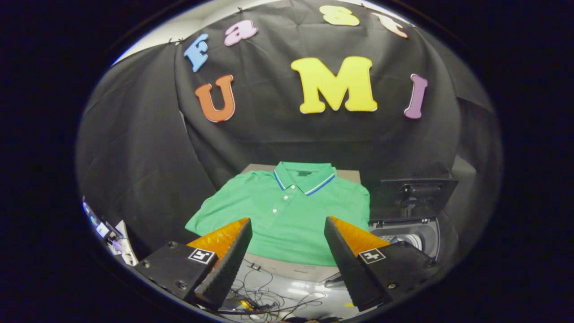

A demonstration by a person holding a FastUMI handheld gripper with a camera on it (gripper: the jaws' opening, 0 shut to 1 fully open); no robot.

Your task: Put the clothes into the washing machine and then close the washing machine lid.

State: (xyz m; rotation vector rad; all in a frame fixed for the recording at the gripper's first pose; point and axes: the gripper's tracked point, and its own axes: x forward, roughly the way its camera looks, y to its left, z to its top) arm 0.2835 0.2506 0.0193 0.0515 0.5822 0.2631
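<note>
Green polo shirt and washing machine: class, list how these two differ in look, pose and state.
The green polo shirt lies flat and spread on a surface; the washing machine stands beside it, lower, with its lid raised. The shirt is soft, bright cloth; the machine is hard and dark. Both lie beyond the open gripper, untouched.

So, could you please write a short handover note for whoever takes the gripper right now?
Gripper: open, holding nothing, fingers spread above the near hem of the green polo shirt.
Shirt: lying flat on a raised surface, collar away from the fingers.
Washing machine: to the shirt's right, lid up, drum open.
Done: nothing yet.
Left: grasp shirt, drop it in the drum, close the lid.
</note>
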